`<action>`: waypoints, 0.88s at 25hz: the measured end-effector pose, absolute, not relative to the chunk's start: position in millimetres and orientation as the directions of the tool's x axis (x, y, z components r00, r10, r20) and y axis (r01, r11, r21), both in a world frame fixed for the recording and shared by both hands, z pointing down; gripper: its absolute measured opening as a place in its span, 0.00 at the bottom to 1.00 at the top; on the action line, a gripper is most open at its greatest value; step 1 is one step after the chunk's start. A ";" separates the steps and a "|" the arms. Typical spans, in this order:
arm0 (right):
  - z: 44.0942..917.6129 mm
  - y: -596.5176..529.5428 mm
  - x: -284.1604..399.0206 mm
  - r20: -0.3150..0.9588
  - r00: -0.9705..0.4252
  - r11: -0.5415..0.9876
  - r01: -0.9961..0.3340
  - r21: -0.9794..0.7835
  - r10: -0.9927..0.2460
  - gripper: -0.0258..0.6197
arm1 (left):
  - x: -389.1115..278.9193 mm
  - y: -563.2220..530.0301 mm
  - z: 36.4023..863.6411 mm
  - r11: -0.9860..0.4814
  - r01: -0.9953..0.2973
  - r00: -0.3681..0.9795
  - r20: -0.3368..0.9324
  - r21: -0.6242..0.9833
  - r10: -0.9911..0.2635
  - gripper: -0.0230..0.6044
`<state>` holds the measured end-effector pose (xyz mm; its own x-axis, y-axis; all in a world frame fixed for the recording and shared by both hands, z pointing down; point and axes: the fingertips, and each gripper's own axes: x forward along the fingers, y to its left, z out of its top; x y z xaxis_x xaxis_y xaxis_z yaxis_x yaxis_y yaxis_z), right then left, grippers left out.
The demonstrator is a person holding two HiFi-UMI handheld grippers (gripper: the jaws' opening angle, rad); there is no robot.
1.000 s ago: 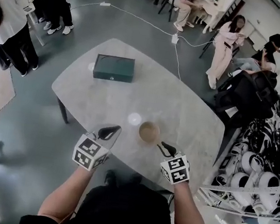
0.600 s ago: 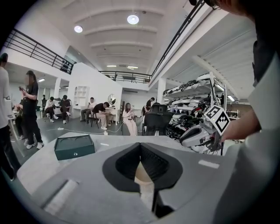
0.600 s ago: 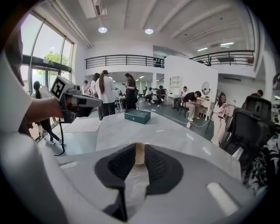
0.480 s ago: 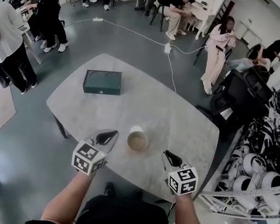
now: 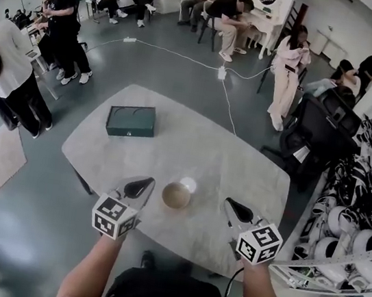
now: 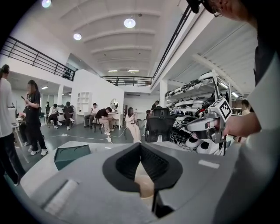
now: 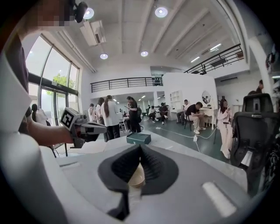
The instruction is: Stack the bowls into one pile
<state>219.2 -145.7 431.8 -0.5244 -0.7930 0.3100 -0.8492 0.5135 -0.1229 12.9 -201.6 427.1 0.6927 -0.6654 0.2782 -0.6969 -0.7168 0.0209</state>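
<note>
Tabletop (image 5: 239,166) carries 1 green box (image 5: 131,121) at its far left. Left tongs (image 5: 140,187) closed, empty. Right tongs (image 5: 236,209) have just been closing, now together, empty. 1 tan bowl (image 5: 176,195) stands between the 2, touching neither.

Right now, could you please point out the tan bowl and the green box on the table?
tan bowl (image 5: 176,195), head view, inside of the bowl
green box (image 5: 131,121), head view, middle of its lid
</note>
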 end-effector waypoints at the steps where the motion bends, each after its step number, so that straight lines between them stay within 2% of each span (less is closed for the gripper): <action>1: 424.7 -145.9 222.8 0.291 -0.524 0.509 -0.851 -0.130 -0.800 0.04 | 16.0 -201.3 423.9 -0.723 -0.691 0.700 0.275 0.024 -0.659 0.05; 11: 375.7 -148.5 237.7 0.124 -0.455 0.436 -0.887 -0.150 -0.882 0.04 | 34.4 -207.7 390.4 -0.768 -0.640 0.745 0.231 -0.011 -0.625 0.05; 17: 366.8 -152.7 206.5 0.164 -0.476 0.478 -0.878 -0.030 -0.864 0.04 | 11.4 -213.5 369.6 -0.717 -0.697 0.704 0.164 -0.029 -0.691 0.05; 22: 363.5 -141.9 213.9 0.163 -0.457 0.462 -0.887 -0.008 -0.874 0.04 | 0.0 -212.5 381.1 -0.688 -0.726 0.677 0.167 -0.009 -0.717 0.05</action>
<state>213.9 -141.9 363.5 -0.4571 -0.8743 0.1635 -0.8868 0.4622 -0.0076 0.0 -212.5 381.1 0.6770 -0.7168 0.1671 -0.7259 -0.6877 -0.0091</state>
